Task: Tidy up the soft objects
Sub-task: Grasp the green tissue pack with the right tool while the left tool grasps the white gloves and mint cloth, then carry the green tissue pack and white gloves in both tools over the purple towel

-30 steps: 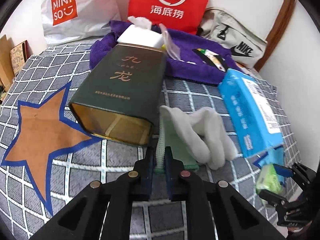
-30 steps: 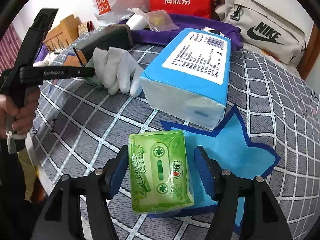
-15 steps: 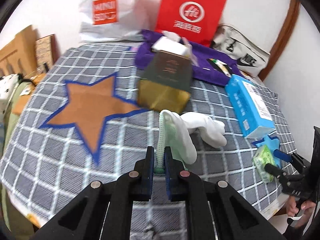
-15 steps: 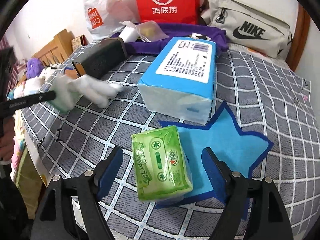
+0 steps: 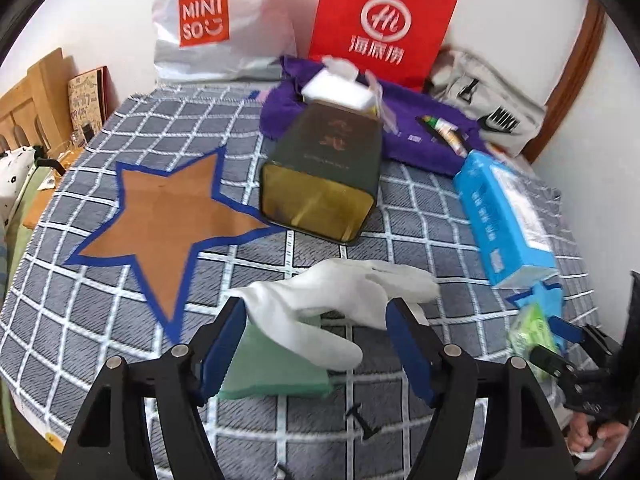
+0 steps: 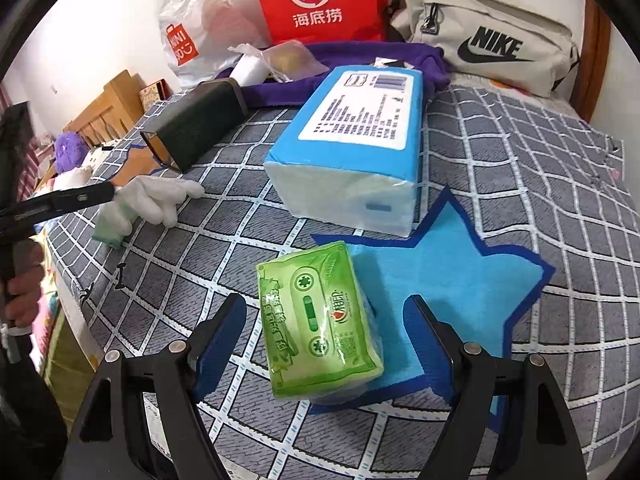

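Observation:
A white glove with a green cuff (image 5: 320,312) lies flat on the grey checked bed cover, between the open jaws of my left gripper (image 5: 316,344); it also shows in the right wrist view (image 6: 148,204). My right gripper (image 6: 328,340) is open around a green tissue pack (image 6: 320,324) that lies on the edge of a blue felt star (image 6: 448,268). A large blue tissue pack (image 6: 352,148) lies behind it. A brown felt star (image 5: 168,216) lies to the left of the glove.
A dark green box (image 5: 324,176) lies on its side behind the glove. A purple cloth (image 5: 416,136) with small items, a red bag (image 5: 380,24), a white bag (image 5: 208,24) and a grey Nike pouch (image 6: 488,36) line the wall. The bed's front edge is near.
My left gripper lifted the glove, set it down nearer the bed's front edge and opened. My right gripper opened wider and drew back from the green pack.

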Tool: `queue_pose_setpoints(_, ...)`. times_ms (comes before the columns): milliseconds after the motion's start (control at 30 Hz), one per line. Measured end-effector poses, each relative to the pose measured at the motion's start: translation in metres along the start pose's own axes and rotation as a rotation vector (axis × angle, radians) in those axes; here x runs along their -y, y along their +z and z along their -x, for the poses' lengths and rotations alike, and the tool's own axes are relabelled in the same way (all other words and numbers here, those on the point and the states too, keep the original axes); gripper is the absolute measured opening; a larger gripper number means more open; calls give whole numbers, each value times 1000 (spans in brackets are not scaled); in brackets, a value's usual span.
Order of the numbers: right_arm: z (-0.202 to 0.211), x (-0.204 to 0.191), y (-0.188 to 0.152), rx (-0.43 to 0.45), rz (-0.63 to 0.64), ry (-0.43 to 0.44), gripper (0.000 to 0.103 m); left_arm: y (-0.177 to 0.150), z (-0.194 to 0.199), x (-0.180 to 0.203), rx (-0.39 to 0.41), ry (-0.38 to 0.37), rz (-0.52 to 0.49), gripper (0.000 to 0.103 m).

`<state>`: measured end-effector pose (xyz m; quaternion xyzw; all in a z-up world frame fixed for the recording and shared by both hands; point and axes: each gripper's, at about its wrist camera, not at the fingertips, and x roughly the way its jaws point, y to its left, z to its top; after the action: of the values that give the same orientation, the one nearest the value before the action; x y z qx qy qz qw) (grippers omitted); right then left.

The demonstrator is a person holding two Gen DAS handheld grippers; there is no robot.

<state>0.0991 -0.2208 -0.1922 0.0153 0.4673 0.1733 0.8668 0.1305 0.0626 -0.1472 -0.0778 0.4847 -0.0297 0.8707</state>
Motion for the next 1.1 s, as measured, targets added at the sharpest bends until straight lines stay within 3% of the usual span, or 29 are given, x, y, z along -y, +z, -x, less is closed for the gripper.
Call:
queue_pose_setpoints(300,-15,3,4,-6,-8,-6,79,6,-33,11,-13,48,-11,71)
queue_pose_setpoints(400,-15,-2,3,-5,31,-16,64,5,-38,14,-12,75,-44,70)
queue_pose_setpoints(433,-14,-2,3,-5,35,-6,53,4,-39,17,-7,91,-64,64)
queue_pose_setpoints(533,-10,-2,4,-10,26,32,49,3,-37,18,0,107,-94,47)
queue_pose_setpoints(633,-6,-5,5,-1,34,26,49,4,-32,11,-7,25,-75,22)
queue_pose_setpoints(667,-4,-6,6,5,35,29,49,4,-29,8,-11,-9,-66,19)
queue_pose_setpoints(1100,29,-9,30,81,3,85,49,12,14,10,55,-43,-43,17)
